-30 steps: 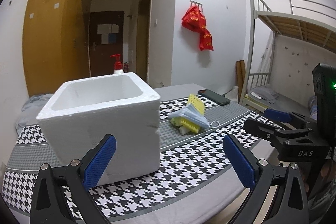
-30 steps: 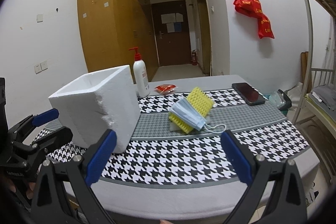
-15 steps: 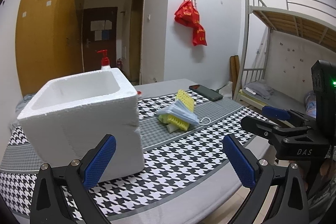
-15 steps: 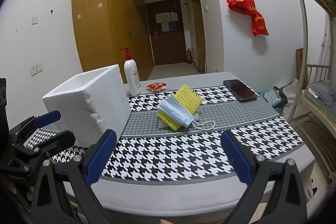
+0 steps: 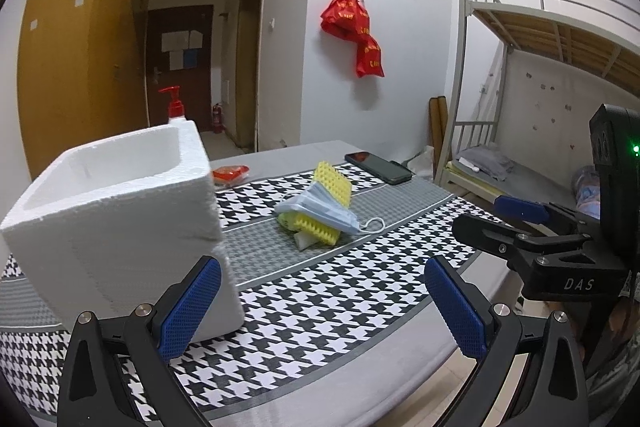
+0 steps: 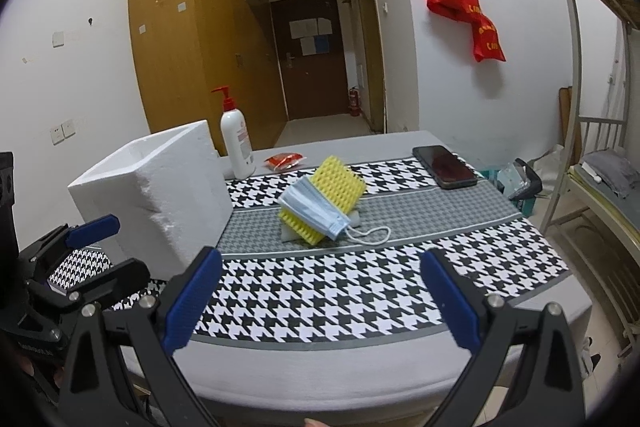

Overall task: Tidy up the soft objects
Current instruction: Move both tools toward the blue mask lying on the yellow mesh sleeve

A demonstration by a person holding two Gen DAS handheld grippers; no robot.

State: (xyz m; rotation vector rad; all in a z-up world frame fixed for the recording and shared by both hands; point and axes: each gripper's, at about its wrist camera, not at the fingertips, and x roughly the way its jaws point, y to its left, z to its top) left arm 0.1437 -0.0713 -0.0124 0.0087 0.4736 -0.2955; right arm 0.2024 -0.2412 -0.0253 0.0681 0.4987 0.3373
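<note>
Pre-grasp: both your left gripper (image 5: 320, 311) and right gripper (image 6: 320, 297) gape wide, empty; take the face mask (image 6: 314, 205) off the yellow sponge (image 6: 340, 183), probably into the foam box (image 6: 160, 187) at left.

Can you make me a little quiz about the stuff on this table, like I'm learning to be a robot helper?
1. True or false: the blue face mask lies on top of the yellow sponge.
2. What stands just behind the white foam box? A) the pump bottle B) the phone C) a cup
3. Fill in: the left gripper and the right gripper are both ____ and hold nothing.

Key: 1 true; 2 A; 3 open.
</note>
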